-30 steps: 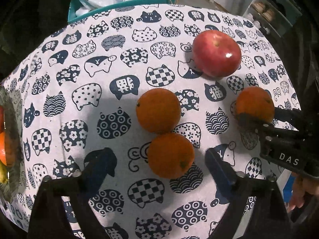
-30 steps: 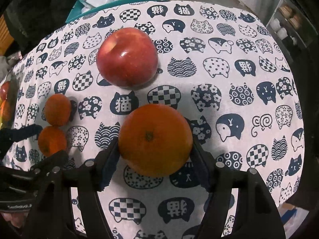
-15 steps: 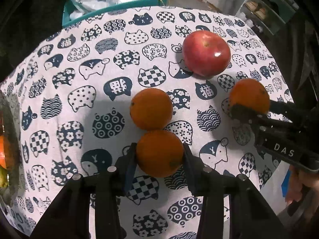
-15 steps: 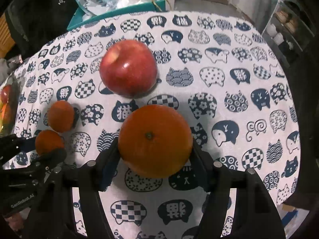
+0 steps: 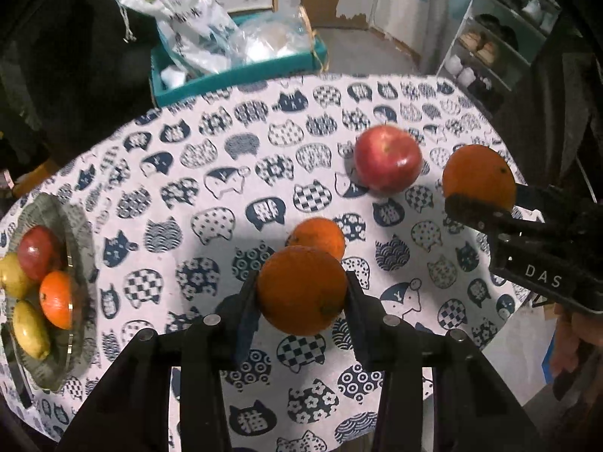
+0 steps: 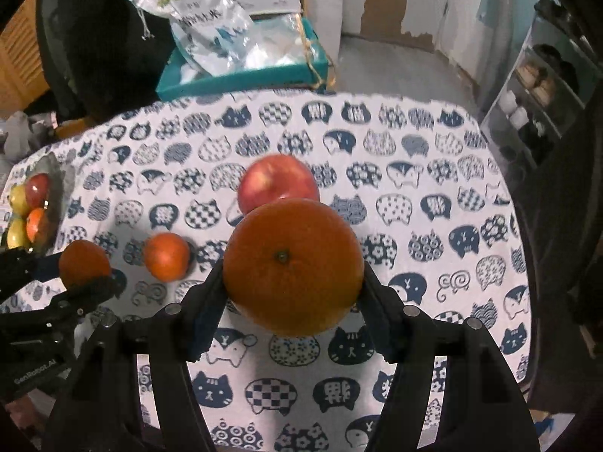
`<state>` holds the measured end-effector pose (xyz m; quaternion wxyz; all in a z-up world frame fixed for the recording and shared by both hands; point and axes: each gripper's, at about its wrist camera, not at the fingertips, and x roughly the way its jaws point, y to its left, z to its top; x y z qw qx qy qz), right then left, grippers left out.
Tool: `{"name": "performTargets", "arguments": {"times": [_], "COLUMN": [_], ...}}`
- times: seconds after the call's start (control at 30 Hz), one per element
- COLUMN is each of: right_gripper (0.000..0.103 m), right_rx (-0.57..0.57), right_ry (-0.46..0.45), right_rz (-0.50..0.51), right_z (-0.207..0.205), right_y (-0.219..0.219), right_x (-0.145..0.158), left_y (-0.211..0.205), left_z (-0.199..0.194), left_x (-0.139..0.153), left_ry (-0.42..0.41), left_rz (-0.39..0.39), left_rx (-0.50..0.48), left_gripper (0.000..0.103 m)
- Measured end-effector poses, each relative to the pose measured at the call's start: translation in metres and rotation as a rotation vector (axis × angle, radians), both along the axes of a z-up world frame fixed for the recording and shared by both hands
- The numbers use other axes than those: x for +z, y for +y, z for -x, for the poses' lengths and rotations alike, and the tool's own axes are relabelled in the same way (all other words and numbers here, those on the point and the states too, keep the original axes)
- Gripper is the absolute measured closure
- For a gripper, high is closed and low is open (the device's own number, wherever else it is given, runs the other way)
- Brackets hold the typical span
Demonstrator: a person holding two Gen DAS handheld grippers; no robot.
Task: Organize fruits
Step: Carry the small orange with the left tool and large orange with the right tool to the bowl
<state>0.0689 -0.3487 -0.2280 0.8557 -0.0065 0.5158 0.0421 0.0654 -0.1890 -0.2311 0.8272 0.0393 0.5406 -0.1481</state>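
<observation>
An orange (image 5: 301,290) is clamped in the left claw (image 5: 301,301), a larger orange (image 6: 293,265) in the right claw (image 6: 292,290), whereby the apple (image 6: 279,182) is partly hidden.

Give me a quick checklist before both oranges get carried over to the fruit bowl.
1. Left tool shut on the smaller orange: ok.
2. Right tool shut on the bigger orange: ok.
3. Both oranges lifted clear of the tablecloth: ok.
4. Bowl has room: cannot tell; it already holds several fruits.
5. Path to the bowl across the cloth free: ok.
6. Apple and third orange left on the cloth, apart from both tools: ok.
</observation>
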Motion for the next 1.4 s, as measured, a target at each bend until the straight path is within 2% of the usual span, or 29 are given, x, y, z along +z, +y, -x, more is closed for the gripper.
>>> {"name": "performTargets", "arguments": {"times": [0.37, 0.63, 0.9, 1.13, 1.4], "right_gripper": [0.037, 0.037, 0.037, 0.037, 0.037], "right_rx": [0.05, 0.082, 0.115, 0.149, 0.191], "right_ry": [-0.109, -0.174, -0.238, -0.272, -0.289], "right_rz": [-0.009, -0.029, -0.047, -0.062, -0.068], "right_z": [0.009, 0.017, 0.024, 0.027, 0.025], "right_y": [0.02, 0.032, 0.048, 0.068, 0.096], "right_x": [0.051, 0.081, 0.111, 0.13, 0.141], "left_y": [0.017, 0.033, 0.054, 0.074, 0.101], "left_z": [0.013, 0.022, 0.033, 0.04, 0.041], "left_x": [0.05, 0.075, 0.107, 0.124, 0.13], "left_ry": [-0.113, -0.169, -0.261, -0.318, -0.337], "left_rz": [0.025, 0.039, 0.036, 0.03, 0.021], "left_rx": [0.018, 0.03, 0.055, 0.084, 0.129], "left_gripper": [0.06, 0.06, 0.06, 0.06, 0.06]}}
